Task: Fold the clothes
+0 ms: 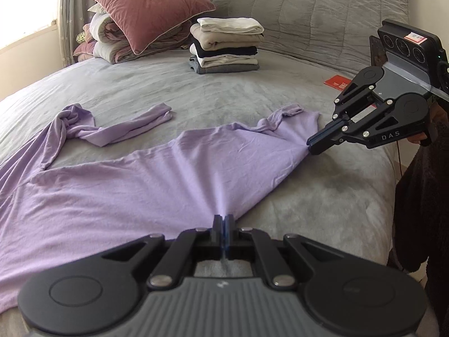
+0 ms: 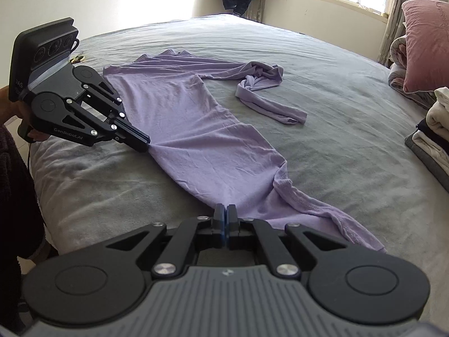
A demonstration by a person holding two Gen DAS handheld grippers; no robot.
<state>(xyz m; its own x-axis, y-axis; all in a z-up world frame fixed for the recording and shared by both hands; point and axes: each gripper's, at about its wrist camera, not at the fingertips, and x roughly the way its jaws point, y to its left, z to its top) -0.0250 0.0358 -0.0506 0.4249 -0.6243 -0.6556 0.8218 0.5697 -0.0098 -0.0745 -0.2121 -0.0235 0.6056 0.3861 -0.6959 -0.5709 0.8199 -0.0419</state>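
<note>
— So, where do we stand? Start with the big things.

— We work over a grey bed (image 1: 157, 90), and the lilac long-sleeved top (image 1: 118, 185) lies spread across its near half. One sleeve (image 2: 269, 106) is flung out and twisted on the bedding; the other trails bunched past our right side. At the far end a stack of folded clothes (image 1: 224, 46) sits beside a pink pillow (image 1: 148, 8) resting on rolled quilts.

— And our tools?

— Both are pinched tight on fabric. The left tool (image 1: 223, 220) has its jaws closed on the near edge of the top, and the right tool (image 2: 226, 210) is closed on the same edge further along, so the cloth pulls taut between the two grips.

— Which step is that, do we think?

— We judge it the start of the first fold: the edge is taken at two points, nothing yet turned over.

— What does the next move need?

— Likely we lift both grips together, keep the edge stretched, and carry it across the body evenly. The loose sleeve probably wants tucking in first or soon after.

— Any containers?

— None that we can see; only a small red card (image 1: 335, 82) on the bedding.
</note>
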